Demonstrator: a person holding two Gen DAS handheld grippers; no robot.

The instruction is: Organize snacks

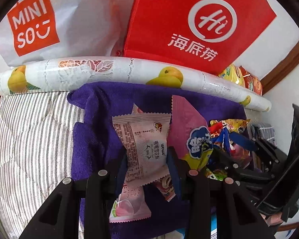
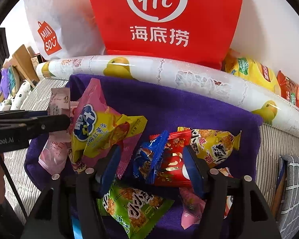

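A purple towel (image 1: 101, 119) lies on striped bedding with snack packets on it. My left gripper (image 1: 147, 155) is shut on a pale pink-and-white packet (image 1: 141, 137), pinched at its middle between both pads. In the right wrist view that left gripper (image 2: 67, 120) reaches in from the left edge. My right gripper (image 2: 150, 163) stands open over a pile, with a blue packet (image 2: 149, 159) and a red packet (image 2: 173, 165) between its blue pads. A pink-and-yellow packet (image 2: 97, 131) lies to their left, a yellow one (image 2: 215, 145) to their right and a green one (image 2: 135, 211) below.
A rolled cloth with a yellow fruit print (image 1: 129, 73) borders the towel's far side. Behind it stand a red bag (image 2: 163, 20), a white Miniso bag (image 1: 49, 20) and chip bags (image 2: 249, 73). Striped bedding (image 1: 29, 139) spreads left; a checked cushion (image 2: 295, 189) sits at the right.
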